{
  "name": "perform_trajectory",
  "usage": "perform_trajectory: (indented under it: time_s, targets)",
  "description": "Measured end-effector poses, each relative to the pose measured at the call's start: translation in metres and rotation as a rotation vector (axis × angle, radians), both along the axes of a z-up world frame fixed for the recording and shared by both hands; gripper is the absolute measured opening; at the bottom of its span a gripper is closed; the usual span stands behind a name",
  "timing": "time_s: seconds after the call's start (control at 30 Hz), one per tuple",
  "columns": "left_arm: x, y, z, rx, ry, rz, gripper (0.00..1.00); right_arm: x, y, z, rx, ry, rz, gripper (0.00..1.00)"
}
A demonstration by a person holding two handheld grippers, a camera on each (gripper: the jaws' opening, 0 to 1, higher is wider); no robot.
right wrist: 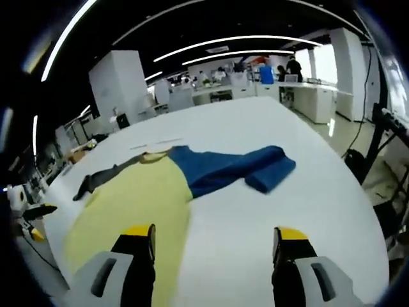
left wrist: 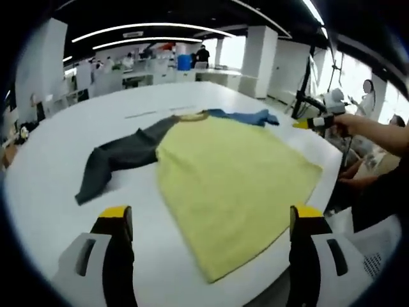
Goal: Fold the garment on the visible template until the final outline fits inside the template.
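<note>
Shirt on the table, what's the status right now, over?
Both grippers open, holding nothing. Shirt flat on table, unfolded; grey sleeve and blue sleeve spread out. Nothing in the way.

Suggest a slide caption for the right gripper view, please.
Open right gripper above white table, facing yellow shirt with blue sleeve.

We see a garment (left wrist: 223, 185) spread flat on a white tabletop (left wrist: 51, 160): a yellow body, a dark grey sleeve (left wrist: 118, 160) stretched toward the left, and a blue sleeve (left wrist: 246, 117) at the far edge. Our left gripper (left wrist: 211, 220) sits at the bottom of the view, its yellow-tipped jaws wide apart and holding nothing, just over the near hem. At the right, a hand (left wrist: 348, 123) holds the right gripper (left wrist: 300, 125) above the tabletop's edge, near the blue sleeve; we cannot tell how its jaws stand. Desks and white pillars fill the room behind.
</note>
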State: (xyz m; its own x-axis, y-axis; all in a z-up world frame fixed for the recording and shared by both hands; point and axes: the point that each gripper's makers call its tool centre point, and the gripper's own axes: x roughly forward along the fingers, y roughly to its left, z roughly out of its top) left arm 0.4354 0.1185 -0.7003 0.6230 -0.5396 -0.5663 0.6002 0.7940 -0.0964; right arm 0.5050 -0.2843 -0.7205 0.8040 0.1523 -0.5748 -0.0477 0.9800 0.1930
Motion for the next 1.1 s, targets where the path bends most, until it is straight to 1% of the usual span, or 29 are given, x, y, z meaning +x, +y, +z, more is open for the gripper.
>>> perform_trajectory:
  time_s: [0.07,0.17,0.23,0.3,0.43,0.47,0.6,0.67,0.73,0.83,0.9,0.97,1.1]
  targets:
    - [0.001,-0.001,0.001,0.003,0.0,-0.005,0.99,0.009,-0.005,0.001,-0.001,-0.008,-0.013,0.69]
    - [0.003,-0.003,0.002,-0.001,0.0,-0.009,0.99,0.019,-0.016,-0.002,-0.025,0.015,-0.035,0.63]
    - [0.004,-0.003,0.001,0.001,0.006,-0.007,0.99,0.025,-0.021,-0.003,-0.039,0.016,-0.044,0.62]
    - [0.004,-0.002,0.001,0.007,0.013,-0.006,0.99,0.029,-0.024,-0.005,-0.045,0.019,-0.049,0.58]
    - [0.004,-0.004,0.004,-0.007,0.012,0.0,0.99,0.038,-0.033,-0.011,-0.064,0.028,-0.059,0.49]
    - [0.005,-0.004,0.004,-0.006,0.012,0.005,0.99,0.04,-0.036,-0.014,-0.067,0.042,-0.066,0.47]
    - [0.005,-0.003,0.002,-0.003,0.023,0.013,0.99,0.05,-0.042,-0.019,-0.085,0.042,-0.078,0.36]
    - [0.004,-0.002,0.001,-0.007,0.033,0.016,0.99,0.053,-0.044,-0.021,-0.098,0.037,-0.087,0.32]
    - [0.004,-0.002,0.0,-0.003,0.036,0.017,0.99,0.057,-0.048,-0.026,-0.117,0.045,-0.102,0.29]
    - [0.004,0.001,-0.001,-0.001,0.039,0.028,0.99,0.062,-0.051,-0.029,-0.132,0.04,-0.119,0.21]
    - [0.005,0.002,-0.002,-0.003,0.038,0.036,0.99,0.065,-0.052,-0.031,-0.159,0.036,-0.113,0.19]
    - [0.004,0.003,-0.003,-0.004,0.042,0.04,0.99,0.066,-0.051,-0.035,-0.162,0.048,-0.106,0.2]
    - [0.003,0.007,-0.007,0.013,0.054,0.045,0.99,0.068,-0.053,-0.039,-0.186,0.056,-0.112,0.12]
